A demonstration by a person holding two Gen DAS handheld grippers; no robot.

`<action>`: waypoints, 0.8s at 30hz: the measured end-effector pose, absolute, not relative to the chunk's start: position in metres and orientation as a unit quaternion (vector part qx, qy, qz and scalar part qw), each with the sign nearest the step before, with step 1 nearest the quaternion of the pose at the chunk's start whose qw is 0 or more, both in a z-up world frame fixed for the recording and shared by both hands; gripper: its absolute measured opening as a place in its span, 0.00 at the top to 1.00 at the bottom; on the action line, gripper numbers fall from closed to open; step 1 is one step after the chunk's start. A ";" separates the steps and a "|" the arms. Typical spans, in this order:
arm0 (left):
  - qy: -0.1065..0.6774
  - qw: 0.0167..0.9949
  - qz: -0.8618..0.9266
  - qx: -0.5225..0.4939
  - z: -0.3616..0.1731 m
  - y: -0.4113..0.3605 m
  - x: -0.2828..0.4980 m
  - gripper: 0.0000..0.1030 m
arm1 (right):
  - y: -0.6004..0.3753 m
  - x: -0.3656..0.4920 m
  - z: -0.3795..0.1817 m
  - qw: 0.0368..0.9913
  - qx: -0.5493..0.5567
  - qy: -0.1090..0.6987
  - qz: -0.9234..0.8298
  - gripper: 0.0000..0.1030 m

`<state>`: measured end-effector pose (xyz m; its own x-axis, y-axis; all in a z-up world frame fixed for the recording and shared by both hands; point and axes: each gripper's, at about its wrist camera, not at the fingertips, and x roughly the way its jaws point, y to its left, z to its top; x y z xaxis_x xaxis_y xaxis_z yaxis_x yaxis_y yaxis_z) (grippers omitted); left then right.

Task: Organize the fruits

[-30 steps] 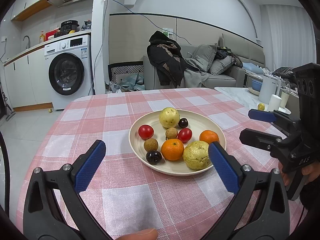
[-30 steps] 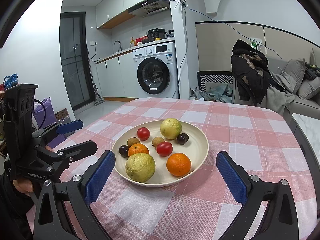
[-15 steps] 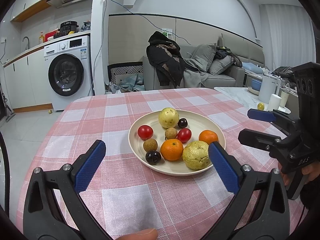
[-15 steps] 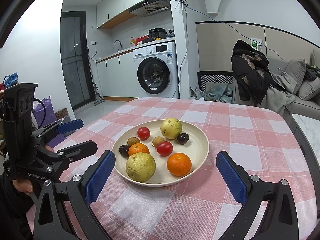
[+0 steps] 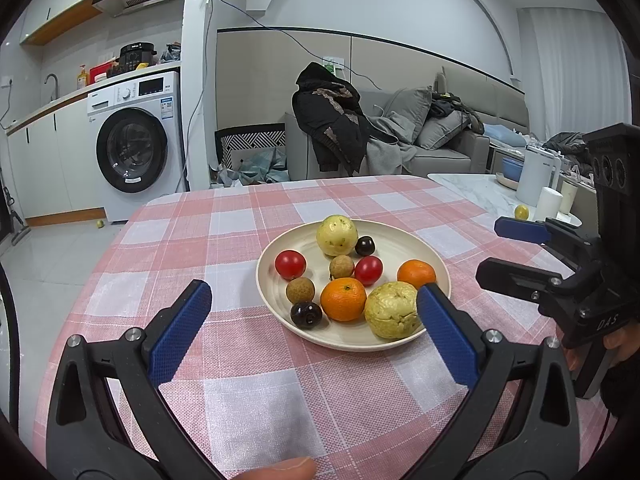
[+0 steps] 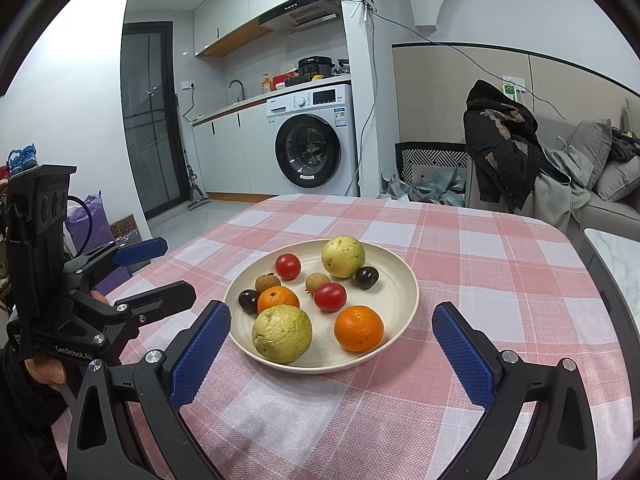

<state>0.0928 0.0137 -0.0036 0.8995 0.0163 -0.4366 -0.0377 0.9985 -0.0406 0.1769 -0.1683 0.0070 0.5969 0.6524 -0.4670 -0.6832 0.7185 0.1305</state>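
Your left tongs (image 5: 314,322) hang wide open over the checked worktop (image 5: 224,240), gripping nothing; your right tongs (image 6: 330,344) gape just as wide, empty too; between them sits the cream plate (image 6: 404,280) with all the fruit on it: two yellow guavas, two oranges (image 6: 359,328), two red tomatoes, two brown longans, two dark plums; neither pair touches the plate.

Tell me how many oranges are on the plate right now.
2. One orange sits near the front right of the plate, beside the red tomatoes. The other orange lies left of centre, just behind the big yellow-green fruit. None appear hidden.
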 end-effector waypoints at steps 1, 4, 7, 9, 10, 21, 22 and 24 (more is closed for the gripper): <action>0.223 0.974 0.014 -0.024 -0.004 0.014 0.093 0.01 | -0.168 0.177 0.007 0.893 -0.031 0.249 0.374 0.00; 0.224 0.974 0.014 -0.023 -0.004 0.013 0.093 0.01 | -0.168 0.176 0.007 0.893 -0.032 0.248 0.374 0.00; 0.223 0.974 0.014 -0.023 -0.004 0.014 0.093 0.01 | -0.168 0.177 0.007 0.893 -0.032 0.249 0.374 0.00; 0.222 0.975 0.013 -0.023 -0.004 0.014 0.093 0.01 | -0.168 0.177 0.007 0.893 -0.032 0.249 0.374 0.00; 0.223 0.975 0.013 -0.023 -0.004 0.014 0.093 0.01 | -0.168 0.177 0.007 0.893 -0.032 0.249 0.374 0.00; 0.223 0.975 0.014 -0.023 -0.004 0.014 0.093 0.01 | -0.168 0.176 0.007 0.893 -0.032 0.249 0.374 0.00; 0.223 0.975 0.013 -0.023 -0.004 0.014 0.093 0.01 | -0.168 0.177 0.007 0.893 -0.032 0.249 0.374 0.00; 0.223 0.974 0.015 -0.023 -0.004 0.014 0.093 0.01 | -0.168 0.176 0.007 0.893 -0.032 0.249 0.374 0.00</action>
